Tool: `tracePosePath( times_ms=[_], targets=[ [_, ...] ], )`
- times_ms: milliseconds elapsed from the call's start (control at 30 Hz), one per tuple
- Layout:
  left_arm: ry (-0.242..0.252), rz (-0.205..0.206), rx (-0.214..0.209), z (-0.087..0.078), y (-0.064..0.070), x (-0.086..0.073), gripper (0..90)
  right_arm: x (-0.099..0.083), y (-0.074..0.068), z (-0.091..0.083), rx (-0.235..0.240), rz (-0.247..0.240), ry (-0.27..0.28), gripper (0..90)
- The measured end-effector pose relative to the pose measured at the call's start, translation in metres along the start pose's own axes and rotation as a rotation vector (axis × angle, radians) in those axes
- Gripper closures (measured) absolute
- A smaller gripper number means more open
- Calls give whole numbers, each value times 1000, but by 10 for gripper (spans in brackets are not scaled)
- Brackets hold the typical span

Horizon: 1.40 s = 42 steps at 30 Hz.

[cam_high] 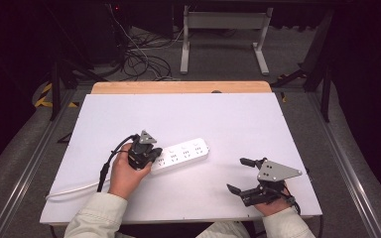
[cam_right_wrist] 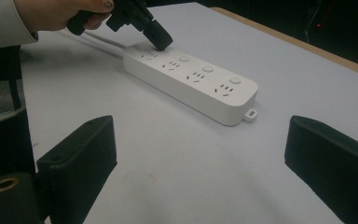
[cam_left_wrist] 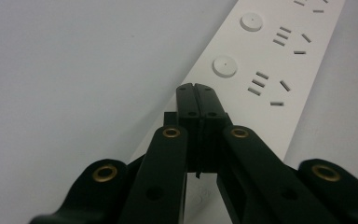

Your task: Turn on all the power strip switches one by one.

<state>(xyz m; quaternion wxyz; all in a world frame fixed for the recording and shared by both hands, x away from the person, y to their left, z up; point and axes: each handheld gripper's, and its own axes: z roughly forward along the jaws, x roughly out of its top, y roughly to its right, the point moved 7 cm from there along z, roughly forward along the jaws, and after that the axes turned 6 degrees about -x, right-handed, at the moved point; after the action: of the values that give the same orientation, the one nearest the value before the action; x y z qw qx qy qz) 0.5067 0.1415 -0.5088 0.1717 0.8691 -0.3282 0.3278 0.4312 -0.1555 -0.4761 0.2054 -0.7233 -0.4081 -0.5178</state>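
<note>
Four switch buttons sit along the power strip [cam_high: 181,154] lying on the white worktop [cam_high: 228,119]. The left tool [cam_left_wrist: 197,95], jaws pressed together, touches the strip's cord end, probably pressing its first switch; the others look untouched. The right tool [cam_high: 242,175] waits spread, well right of the strip.

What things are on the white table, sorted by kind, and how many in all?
Power strip: 1
Handheld grippers, left gripper with jaws together on the strip, right gripper with jaws apart: 2
Total: 3
</note>
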Motion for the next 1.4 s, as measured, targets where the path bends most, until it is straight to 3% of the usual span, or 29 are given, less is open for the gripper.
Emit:
tracePosePath(
  times_ms=[400, 600, 667, 733, 833, 1133, 1300, 1400],
  targets=[
    [-1, -25, 1, 1, 0, -1, 900, 0, -1, 1, 1, -2, -2, 91],
    [-3, -9, 4, 1, 0, -1, 900, 0, -1, 1, 1, -2, -4, 91],
    [-3, 2, 24, -1, 2, 0, 900, 0, -1, 0, -1, 0, -3, 91],
    [63, -18, -8, -7, 6, 7, 900, 0, 0, 0, -3, 0, -2, 91],
    [118, -13, -35, -16, 12, 16, 900, 0, 0, 0, -3, 0, -1, 91],
    [159, -53, -83, -12, 13, 22, 900, 0, 0, 0, -2, -2, -1, 91],
    [176, -46, -96, -1, 17, 27, 900, 0, 0, 1, 5, -1, -2, 91],
    [171, -38, -83, 10, 17, 26, 900, 0, 0, 0, 3, -1, -2, 91]
  ],
)
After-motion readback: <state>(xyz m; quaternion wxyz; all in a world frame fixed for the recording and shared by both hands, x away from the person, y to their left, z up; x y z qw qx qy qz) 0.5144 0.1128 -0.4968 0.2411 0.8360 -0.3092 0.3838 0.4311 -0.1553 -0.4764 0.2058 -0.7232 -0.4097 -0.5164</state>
